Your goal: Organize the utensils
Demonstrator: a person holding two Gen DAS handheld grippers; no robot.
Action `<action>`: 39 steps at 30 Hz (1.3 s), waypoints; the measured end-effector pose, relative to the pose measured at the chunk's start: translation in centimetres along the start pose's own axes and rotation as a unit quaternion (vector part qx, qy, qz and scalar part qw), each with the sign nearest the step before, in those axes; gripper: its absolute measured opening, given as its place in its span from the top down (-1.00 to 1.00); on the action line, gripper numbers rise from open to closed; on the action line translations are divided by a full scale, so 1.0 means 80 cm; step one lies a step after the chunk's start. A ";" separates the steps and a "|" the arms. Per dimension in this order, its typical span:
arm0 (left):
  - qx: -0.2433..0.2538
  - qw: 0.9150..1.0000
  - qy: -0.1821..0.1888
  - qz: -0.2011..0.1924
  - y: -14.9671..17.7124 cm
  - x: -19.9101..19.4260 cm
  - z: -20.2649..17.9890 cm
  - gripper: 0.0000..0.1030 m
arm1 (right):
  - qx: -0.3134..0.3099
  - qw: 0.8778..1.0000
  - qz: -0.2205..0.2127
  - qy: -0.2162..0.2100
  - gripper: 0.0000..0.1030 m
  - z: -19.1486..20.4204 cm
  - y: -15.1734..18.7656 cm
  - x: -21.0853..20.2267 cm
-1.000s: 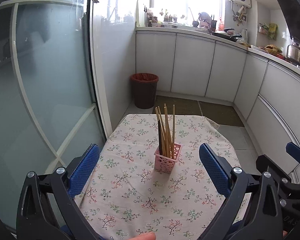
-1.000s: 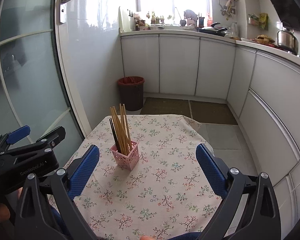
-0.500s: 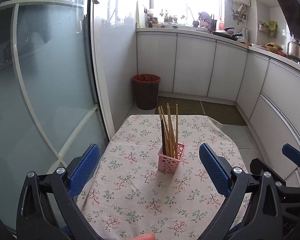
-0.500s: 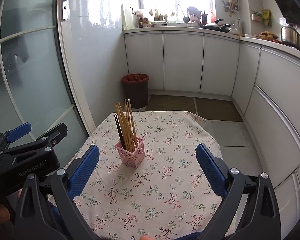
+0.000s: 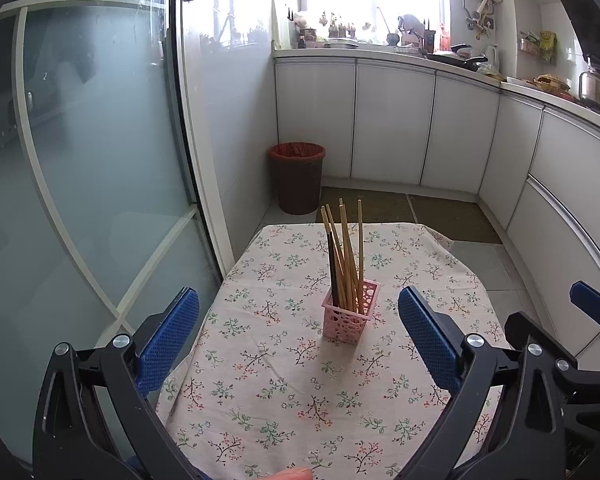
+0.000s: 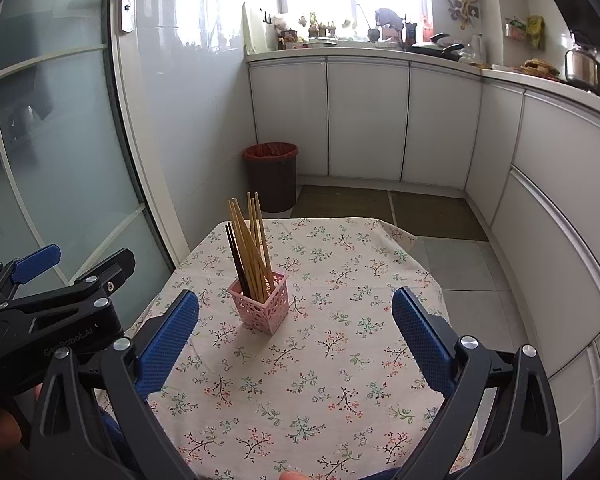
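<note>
Pink basket (image 5: pixel 351 314) (image 6: pixel 260 306): upright on the floral tablecloth (image 5: pixel 284 392), holding wooden chopsticks (image 5: pixel 346 252) and one dark stick. Left gripper (image 5: pixel 298 332): spread wide, empty, short of the basket. Right gripper (image 6: pixel 296 334): spread wide, empty, beside it. Bin (image 5: pixel 297 178) stands beyond the table.
</note>
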State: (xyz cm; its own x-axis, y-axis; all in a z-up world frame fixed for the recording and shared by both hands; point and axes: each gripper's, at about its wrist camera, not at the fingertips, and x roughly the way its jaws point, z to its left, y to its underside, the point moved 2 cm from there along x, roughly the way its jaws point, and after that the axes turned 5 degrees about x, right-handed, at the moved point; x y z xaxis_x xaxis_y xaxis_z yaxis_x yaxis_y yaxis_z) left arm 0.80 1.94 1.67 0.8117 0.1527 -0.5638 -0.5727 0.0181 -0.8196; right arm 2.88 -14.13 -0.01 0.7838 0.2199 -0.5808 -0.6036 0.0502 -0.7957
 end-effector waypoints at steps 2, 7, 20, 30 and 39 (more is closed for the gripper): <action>0.000 1.000 -0.001 -0.001 0.000 -0.001 0.000 -0.86 | 0.000 1.000 -0.002 -0.001 -0.84 0.000 0.000 0.000; 0.002 1.000 -0.001 -0.001 0.000 0.000 0.000 -0.86 | 0.003 1.000 0.001 -0.009 -0.84 -0.003 0.000 0.003; 0.002 1.000 0.001 0.001 0.001 0.002 0.000 -0.86 | 0.004 1.000 0.003 -0.009 -0.84 -0.002 0.002 0.006; 0.002 1.000 0.002 0.000 -0.001 0.005 0.001 -0.86 | 0.004 1.000 0.003 -0.009 -0.84 -0.002 0.002 0.006; -0.003 1.000 0.012 0.000 -0.001 0.008 0.001 -0.86 | 0.007 1.000 0.003 -0.009 -0.84 -0.003 0.001 0.007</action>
State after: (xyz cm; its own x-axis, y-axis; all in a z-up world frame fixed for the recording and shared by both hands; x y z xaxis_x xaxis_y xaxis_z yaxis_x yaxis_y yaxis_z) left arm 1.33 2.13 1.36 0.8145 0.1280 -0.5658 -0.5718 0.0128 -0.8203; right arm 3.28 -14.26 -0.45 0.7771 0.2378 -0.5828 -0.6108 0.0616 -0.7894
